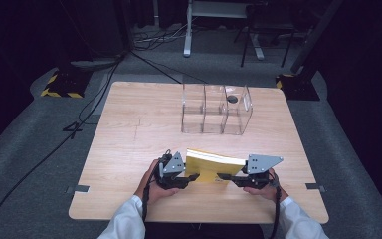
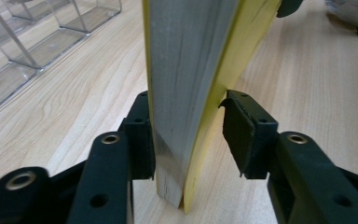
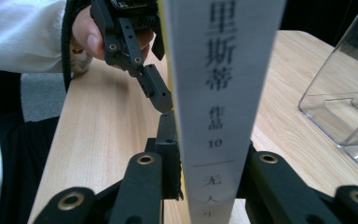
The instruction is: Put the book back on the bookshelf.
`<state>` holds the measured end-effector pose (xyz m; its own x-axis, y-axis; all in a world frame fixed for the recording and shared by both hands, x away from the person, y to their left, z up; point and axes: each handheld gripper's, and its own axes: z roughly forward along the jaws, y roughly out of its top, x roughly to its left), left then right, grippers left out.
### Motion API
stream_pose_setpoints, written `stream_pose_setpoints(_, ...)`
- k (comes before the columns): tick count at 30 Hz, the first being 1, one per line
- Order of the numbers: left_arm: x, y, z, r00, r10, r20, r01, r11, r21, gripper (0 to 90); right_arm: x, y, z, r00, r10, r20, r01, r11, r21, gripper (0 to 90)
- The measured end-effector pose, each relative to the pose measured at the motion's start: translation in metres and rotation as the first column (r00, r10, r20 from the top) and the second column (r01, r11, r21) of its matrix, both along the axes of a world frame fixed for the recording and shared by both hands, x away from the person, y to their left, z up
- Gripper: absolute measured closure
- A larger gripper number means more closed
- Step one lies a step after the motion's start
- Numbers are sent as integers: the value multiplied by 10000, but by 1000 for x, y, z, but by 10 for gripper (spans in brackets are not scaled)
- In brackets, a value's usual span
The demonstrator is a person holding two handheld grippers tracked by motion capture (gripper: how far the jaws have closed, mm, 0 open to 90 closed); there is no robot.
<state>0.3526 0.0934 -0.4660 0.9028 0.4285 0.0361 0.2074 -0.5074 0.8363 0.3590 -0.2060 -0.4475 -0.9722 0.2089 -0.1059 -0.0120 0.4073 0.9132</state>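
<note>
The yellow book [image 1: 213, 168] stands on its edge near the front of the table [image 1: 129, 129], between the two hands and well apart from the clear organizer [image 1: 216, 109]. The right tongs [image 3: 209, 186] hold it firmly at the spine, but the left tongs [image 2: 189, 135] are partly open, with one pad touching the page block and the other pad [image 2: 242, 135] clear of the cover. I think the book may tip or swing around the right grip, because only one side really holds it.

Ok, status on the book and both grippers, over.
Right gripper clamped on the yellow book at its spine. Left gripper: one pad touching, other off the cover. Clear organizer stands beyond, path open.
</note>
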Motion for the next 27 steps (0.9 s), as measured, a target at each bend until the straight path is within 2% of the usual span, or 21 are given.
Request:
stream_pose_setpoints(1,0,0,0,10000,0,0,0,10000,0,518,-1,0,0,10000,-62,51,62,10000,-18,753)
stream_pose_setpoints(2,0,2,0,9994,353,-44,-352,9993,84,473,-2,0,1,9999,-89,116,90,9999,-53,760)
stream_pose_setpoints(3,0,2,0,9994,353,-44,-352,9993,84,452,-2,0,1,9999,-89,116,90,9999,-53,760)
stream_pose_setpoints(5,0,7,-1,9981,594,-168,-592,9982,101,411,-2,-2,0,9996,-294,-17,294,9996,59,763)
stream_pose_setpoints(6,-1,14,-2,9955,947,-103,-943,9949,351,389,-1,-4,0,9993,-362,-61,363,9993,108,763)
stream_pose_setpoints(7,-1,14,-2,9955,947,-103,-943,9949,351,372,-1,-6,0,9989,-470,-60,471,9988,139,764)
stream_pose_setpoints(8,-4,22,-3,9911,1326,-72,-1319,9895,584,350,-1,-8,0,9979,-643,24,643,9979,94,764)
stream_pose_setpoints(9,-4,22,-3,9911,1326,-72,-1319,9895,584,328,-1,-9,1,9972,-748,58,748,9972,94,764)
stream_pose_setpoints(10,-6,30,-4,9827,1852,35,-1847,9788,889,291,-1,-12,1,9960,-894,75,893,9959,130,764)
stream_pose_setpoints(11,-6,30,-4,9827,1852,35,-1847,9788,889,275,-1,-14,1,9952,-971,65,971,9952,109,764)
stream_pose_setpoints(12,-9,41,-6,9738,2276,-13,-2260,9677,1114,256,-1,-16,1,9939,-1099,117,1097,9939,126,764)
stream_pose_setpoints(13,-10,47,-7,9701,2427,-71,-2403,9636,1169,240,-1,-19,2,9924,-1225,92,1224,9924,153,764)
stream_pose_setpoints(14,-10,47,-7,9701,2427,-71,-2403,9636,1169,220,-1,-19,2,9924,-1225,92,1224,9924,153,764)
stream_pose_setpoints(18,-18,74,-14,9368,3469,-462,-3357,9280,1617,182,-3,-33,4,9822,-1868,210,1863,9823,203,765)
stream_pose_setpoints(19,-18,74,-14,9368,3469,-462,-3357,9280,1617,177,-3,-33,4,9822,-1868,210,1863,9823,203,765)
stream_pose_setpoints(21,-22,84,-20,9081,4160,-472,-3982,8930,2100,164,-4,-38,4,9728,-2297,314,2288,9730,291,766)
stream_pose_setpoints(23,-25,92,-24,8913,4506,-502,-4268,8713,2423,163,-4,-45,5,9627,-2687,314,2675,9629,365,766)
stream_pose_setpoints(24,-27,95,-27,8775,4778,-407,-4534,8544,2539,163,-4,-48,7,9570,-2885,306,2871,9569,435,765)
stream_pose_setpoints(25,-27,95,-27,8775,4778,-407,-4534,8544,2539,164,-4,-52,8,9506,-3084,348,3066,9506,488,766)
stream_pose_setpoints(26,-28,97,-28,8710,4893,-454,-4632,8483,2565,164,-4,-52,8,9506,-3084,348,3066,9506,488,766)
stream_pose_setpoints(27,-30,102,-30,8689,4903,-675,-4612,8516,2492,163,-4,-57,12,9399,-3386,442,3363,9403,518,766)
